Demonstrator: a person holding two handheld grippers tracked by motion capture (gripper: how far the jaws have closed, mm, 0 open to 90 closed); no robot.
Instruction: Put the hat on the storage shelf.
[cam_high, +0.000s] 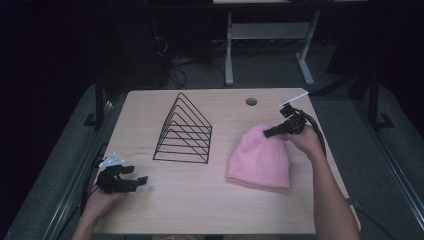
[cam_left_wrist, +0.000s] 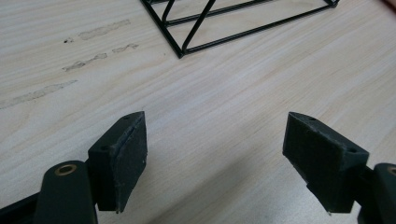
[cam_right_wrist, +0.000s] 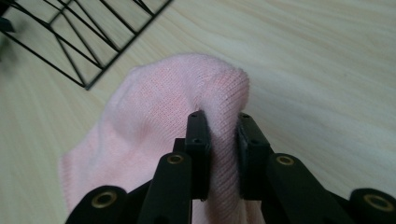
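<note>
A pink knit beanie (cam_high: 260, 157) lies on the right half of the light wooden table (cam_high: 200, 210). My right gripper (cam_high: 270, 132) is at its far top corner, and in the right gripper view the jaws are shut on a fold of the beanie (cam_right_wrist: 177, 107), with my right gripper (cam_right_wrist: 223, 125) pinching the knit fabric between them. My left gripper (cam_high: 142, 180) rests low at the table's near left, held by a hand. In the left gripper view my left gripper (cam_left_wrist: 215, 154) stands wide open over bare wood, with nothing between its fingers.
A black wire triangular rack (cam_high: 185, 131) stands at the table's middle, its corner showing as the rack (cam_left_wrist: 224, 23) and the rack (cam_right_wrist: 79, 37) in the gripper views. A round cable hole (cam_high: 251, 102) is near the far edge. Desk legs and cables lie beyond.
</note>
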